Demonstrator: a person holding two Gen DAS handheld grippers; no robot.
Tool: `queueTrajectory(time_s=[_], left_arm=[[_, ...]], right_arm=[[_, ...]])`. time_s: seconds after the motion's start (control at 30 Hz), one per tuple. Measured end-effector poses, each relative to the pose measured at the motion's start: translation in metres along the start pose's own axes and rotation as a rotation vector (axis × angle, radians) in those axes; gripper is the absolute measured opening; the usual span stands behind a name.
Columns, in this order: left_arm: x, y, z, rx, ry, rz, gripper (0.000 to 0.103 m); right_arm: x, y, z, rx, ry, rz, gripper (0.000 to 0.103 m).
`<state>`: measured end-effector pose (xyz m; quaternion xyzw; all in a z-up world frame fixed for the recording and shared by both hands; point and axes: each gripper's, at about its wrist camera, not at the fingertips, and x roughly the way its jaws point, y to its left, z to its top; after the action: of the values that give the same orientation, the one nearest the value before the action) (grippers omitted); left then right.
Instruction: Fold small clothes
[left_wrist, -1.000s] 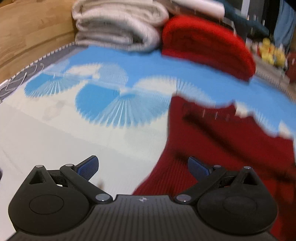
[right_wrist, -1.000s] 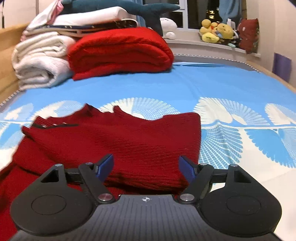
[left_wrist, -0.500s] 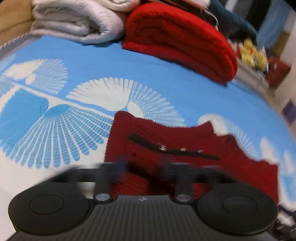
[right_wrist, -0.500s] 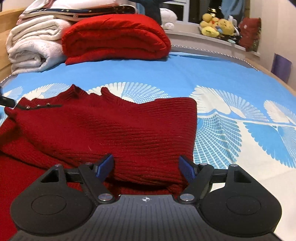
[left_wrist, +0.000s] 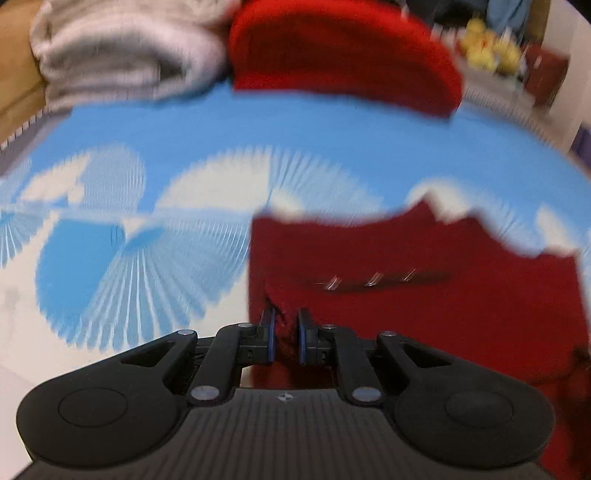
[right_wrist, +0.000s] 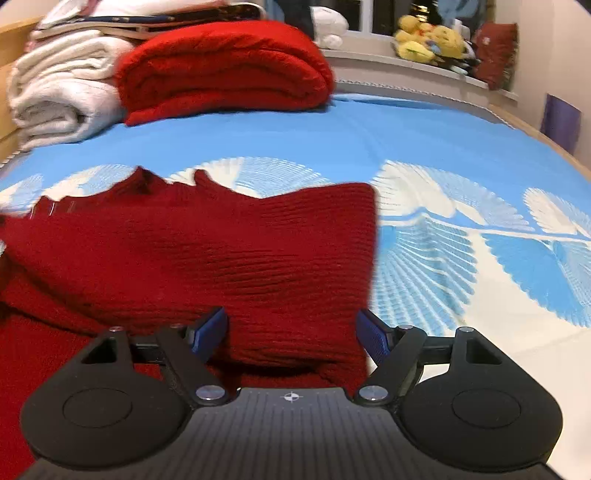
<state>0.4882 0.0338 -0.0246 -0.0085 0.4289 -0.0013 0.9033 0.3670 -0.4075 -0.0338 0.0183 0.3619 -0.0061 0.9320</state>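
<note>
At lower centre, the left gripper (left_wrist: 283, 334) was closing on the red sweater's (left_wrist: 424, 306) edge, the right gripper (right_wrist: 293, 328) gaped empty; next, likely a fold-over lift.

sweater (right_wrist: 229, 251) on bed (right_wrist: 424, 147), folded blankets (right_wrist: 221, 70) behind

I see a bed (right_wrist: 424, 140) with a blue sheet that has big white fan shapes on it. A small dark red sweater (right_wrist: 221, 251) lies flat on the bed right in front of me. At 12 o'clock from it, well apart, sits a folded bright red blanket (right_wrist: 221, 70). At 10 o'clock, just beside that blanket, are folded white blankets (right_wrist: 59, 96).
</note>
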Motion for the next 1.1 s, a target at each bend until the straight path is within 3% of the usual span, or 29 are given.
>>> queueTrajectory(time_s=[0.03,0.2,0.23,0.27,0.3,0.33,0.37,0.4,0.43,0.53,0.63,0.7,0.77,0.83,0.9,1.0,1.1], left_arm=[[0.011,0.0,-0.005,0.015,0.022,0.01,0.015],[0.007,-0.003,-0.007,0.035,-0.041,0.013,0.023],[0.008,-0.003,-0.008,0.035,-0.046,0.019,0.037],[0.009,-0.004,-0.008,0.031,-0.061,0.03,0.062],[0.01,-0.004,-0.009,0.029,-0.076,0.045,0.077],[0.009,-0.004,-0.009,0.025,-0.084,0.063,0.097],[0.008,-0.003,-0.009,0.017,-0.098,0.077,0.102],[0.007,-0.003,-0.009,0.011,-0.112,0.081,0.102],[0.007,-0.003,-0.009,0.008,-0.113,0.075,0.102],[0.01,-0.004,-0.01,0.003,-0.103,0.069,0.102],[0.011,-0.006,-0.013,0.027,-0.088,0.103,0.102],[0.004,-0.005,-0.014,0.049,-0.094,0.11,0.102],[-0.005,-0.006,-0.018,0.064,-0.109,0.102,0.102],[-0.01,-0.009,-0.025,0.084,-0.102,0.106,0.102],[-0.013,-0.014,-0.034,0.104,-0.078,0.128,0.102],[-0.033,-0.021,-0.047,0.153,-0.052,0.134,0.102],[-0.073,-0.026,-0.074,0.218,-0.085,0.124,0.102]], right_arm=[[0.0,-0.002,0.003,0.024,-0.005,-0.024,0.078],[0.015,-0.001,0.034,0.073,-0.109,-0.05,0.073],[0.026,0.0,0.041,0.084,-0.116,-0.047,0.07],[0.039,0.0,0.047,0.091,-0.109,-0.054,0.059],[0.054,0.002,0.049,0.083,-0.082,-0.075,0.055],[0.072,0.003,0.049,0.055,-0.025,-0.113,0.055],[0.087,0.003,0.045,0.025,0.01,-0.14,0.061],[0.09,0.0,0.041,0.01,-0.021,-0.16,0.076],[0.091,-0.005,0.041,0.029,-0.015,-0.164,0.079],[0.087,-0.037,0.04,0.245,0.021,-0.07,0.078],[0.063,-0.046,0.035,0.308,-0.007,-0.049,0.075],[0.033,-0.046,0.028,0.313,-0.028,0.008,0.074],[0.011,-0.037,0.013,0.215,-0.004,0.064,0.075],[0.012,-0.022,-0.004,0.087,0.046,0.006,0.075],[0.02,-0.013,-0.022,0.053,0.033,-0.046,0.086],[0.002,-0.019,-0.02,0.166,0.022,-0.052,0.084],[-0.048,-0.029,-0.029,0.313,0.018,0.039,0.084]])
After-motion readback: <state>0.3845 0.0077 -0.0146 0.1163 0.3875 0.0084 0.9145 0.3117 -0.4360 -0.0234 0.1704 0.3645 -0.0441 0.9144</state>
